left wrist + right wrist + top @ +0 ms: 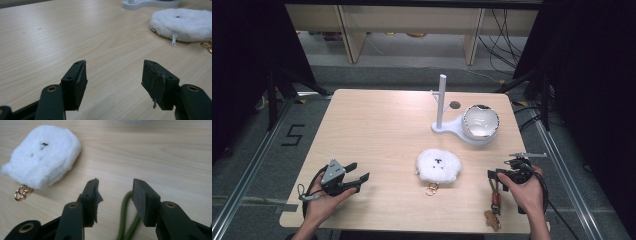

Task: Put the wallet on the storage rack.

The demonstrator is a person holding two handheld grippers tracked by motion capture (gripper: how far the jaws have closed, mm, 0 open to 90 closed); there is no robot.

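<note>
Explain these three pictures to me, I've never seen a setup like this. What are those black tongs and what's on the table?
A person sits at a wooden table holding a two-jaw gripper in each hand. One picture looks down from above; the other two come from cameras riding on each gripper, looking along its black jaws. The left gripper is open over bare wood. The right gripper is open too, with a green cord lying between its jaws, not pinched. In the middle lies a fluffy white pouch with a gold clasp. Behind it stands a white stand whose base carries a round mirror-like dish.
</note>
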